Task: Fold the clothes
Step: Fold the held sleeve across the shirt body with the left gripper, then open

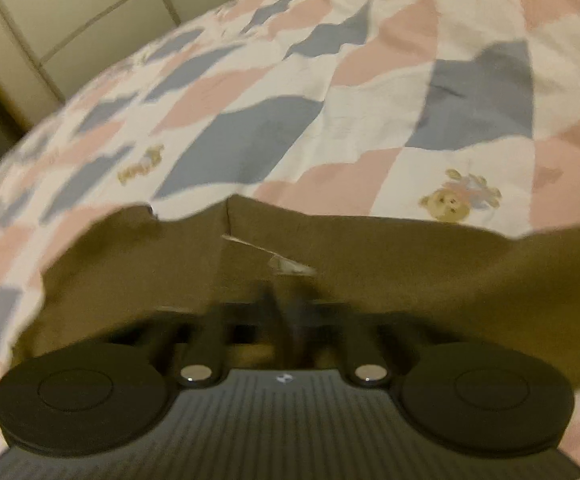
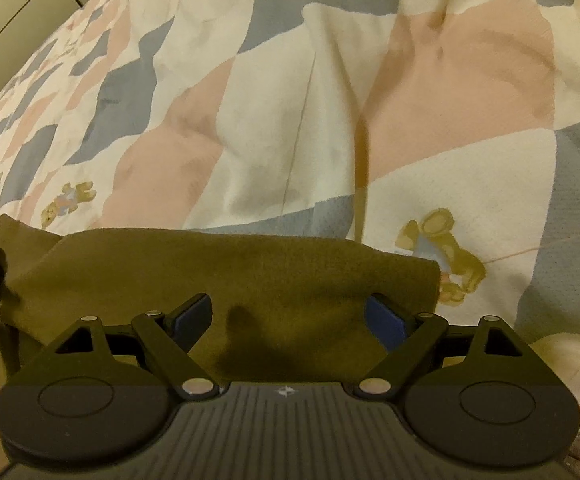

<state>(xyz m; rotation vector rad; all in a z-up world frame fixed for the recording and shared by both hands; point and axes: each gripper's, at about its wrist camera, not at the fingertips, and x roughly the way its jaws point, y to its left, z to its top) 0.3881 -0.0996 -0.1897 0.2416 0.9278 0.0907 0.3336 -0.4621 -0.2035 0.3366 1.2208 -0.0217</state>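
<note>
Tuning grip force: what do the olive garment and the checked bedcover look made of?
Olive garment: looks like a soft matte knit or fleece, with a slightly fuzzy surface, no sheen and a thick rolled edge. Checked bedcover: probably thin woven cotton, matte, with sharp creases and printed bears. The exact fibre of either cannot be told.
</note>
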